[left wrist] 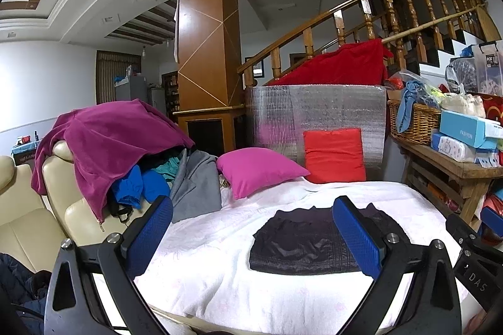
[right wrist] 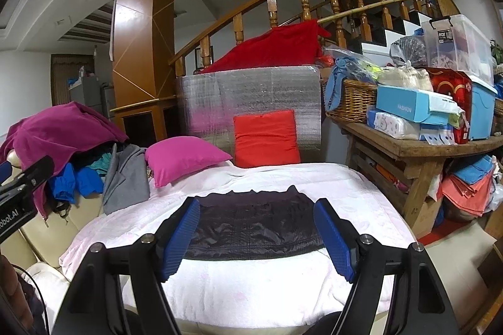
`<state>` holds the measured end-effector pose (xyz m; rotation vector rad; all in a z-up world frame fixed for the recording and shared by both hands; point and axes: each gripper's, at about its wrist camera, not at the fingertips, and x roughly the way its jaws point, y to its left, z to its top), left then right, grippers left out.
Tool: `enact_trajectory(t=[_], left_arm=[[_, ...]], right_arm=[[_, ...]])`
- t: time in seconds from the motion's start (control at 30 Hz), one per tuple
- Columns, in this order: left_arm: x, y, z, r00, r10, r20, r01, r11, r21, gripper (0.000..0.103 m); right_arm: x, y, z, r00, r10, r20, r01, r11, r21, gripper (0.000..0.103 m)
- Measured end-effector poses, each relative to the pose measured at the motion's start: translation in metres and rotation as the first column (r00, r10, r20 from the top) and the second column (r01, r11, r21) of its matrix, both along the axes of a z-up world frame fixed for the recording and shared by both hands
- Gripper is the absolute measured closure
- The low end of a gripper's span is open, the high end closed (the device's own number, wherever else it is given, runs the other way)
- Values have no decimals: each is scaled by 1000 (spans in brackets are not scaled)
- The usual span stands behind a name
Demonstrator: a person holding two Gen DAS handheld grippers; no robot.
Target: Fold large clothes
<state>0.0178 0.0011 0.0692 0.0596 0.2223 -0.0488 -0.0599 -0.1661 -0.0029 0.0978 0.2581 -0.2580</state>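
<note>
Right wrist view: right gripper (right wrist: 256, 237) jaws spread wide, nothing gripped, hovering over bed's (right wrist: 251, 287) near edge. Folded dark garment (right wrist: 251, 225) lies flat mid-bed on the white cover, nearer the near edge. Left gripper (left wrist: 251, 236) also released, empty. Clothes pile (left wrist: 125, 152) on sofa beside bed's left edge; pink pillow (left wrist: 254, 168) and red cushion (left wrist: 334, 154) at far edge.

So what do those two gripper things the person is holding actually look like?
Both look alike. The left gripper and the right gripper each have a black angular frame with triangular cut-outs and silver round bolt heads. Each carries two flat fingers faced with bright blue, finely dimpled pads. Seen from the side, the bodies bear white lettering, only partly readable. No cables show on the grippers.
</note>
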Motion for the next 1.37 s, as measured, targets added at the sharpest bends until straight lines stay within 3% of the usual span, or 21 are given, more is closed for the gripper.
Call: enact_trajectory(t=[0.83, 1.13, 1.37], left_arm=[[-9, 6, 5, 1000, 3, 21, -3, 1000, -13, 2], [9, 5, 6, 1000, 21, -5, -22, 999, -35, 2], [47, 7, -2, 998, -32, -52, 28, 996, -80, 2]], right_arm=[[-3, 14, 7, 1000, 7, 14, -7, 1000, -18, 25], [14, 10, 7, 1000, 9, -11, -9, 1000, -20, 25], [43, -16, 10, 1000, -12, -27, 12, 1000, -1, 25]])
